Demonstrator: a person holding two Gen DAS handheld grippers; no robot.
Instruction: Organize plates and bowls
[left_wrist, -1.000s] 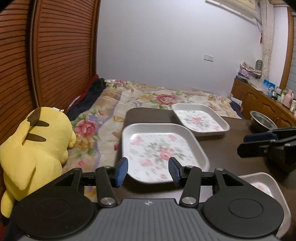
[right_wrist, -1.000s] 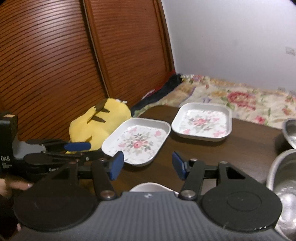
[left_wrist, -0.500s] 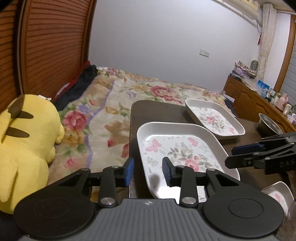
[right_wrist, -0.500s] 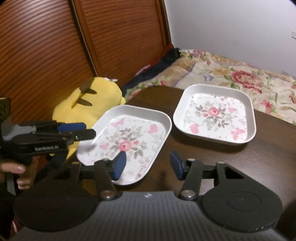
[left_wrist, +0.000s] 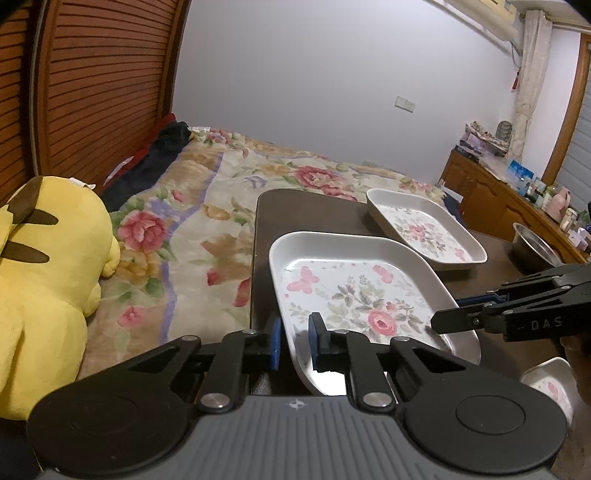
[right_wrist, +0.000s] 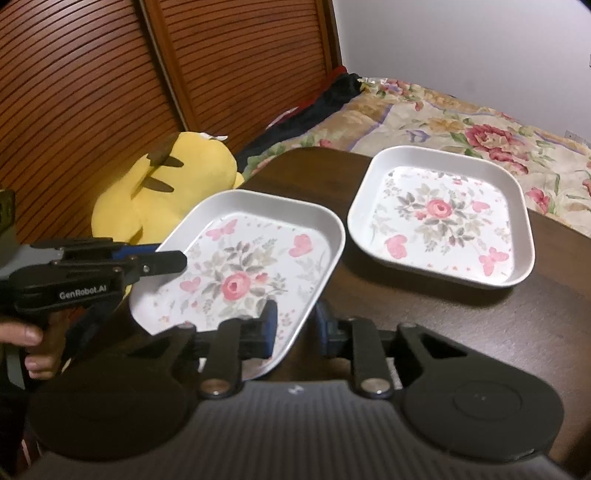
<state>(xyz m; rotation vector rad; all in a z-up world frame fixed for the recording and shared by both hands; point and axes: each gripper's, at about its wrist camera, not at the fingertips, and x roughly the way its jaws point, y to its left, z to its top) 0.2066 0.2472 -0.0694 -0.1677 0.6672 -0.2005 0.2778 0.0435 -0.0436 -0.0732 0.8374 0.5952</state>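
Observation:
A white square plate with a rose print (left_wrist: 351, 291) sits at the near left corner of the dark table; it also shows in the right wrist view (right_wrist: 243, 273). My left gripper (left_wrist: 294, 341) straddles its left rim, one finger outside and one inside, closed onto it. My right gripper (right_wrist: 293, 325) straddles its right rim the same way, closed onto it. A second matching plate (left_wrist: 424, 225) lies farther back; it also shows in the right wrist view (right_wrist: 443, 218).
A yellow plush toy (left_wrist: 44, 288) lies left of the table on a floral bedspread (left_wrist: 207, 206). A steel bowl (left_wrist: 535, 247) stands at the right. A smaller floral dish (left_wrist: 550, 384) sits near right. A wooden cabinet (left_wrist: 491, 195) lines the right wall.
Both grippers moved in onto the near plate and narrowed from wide open to gripping its opposite rims. The plate now looks slightly raised.

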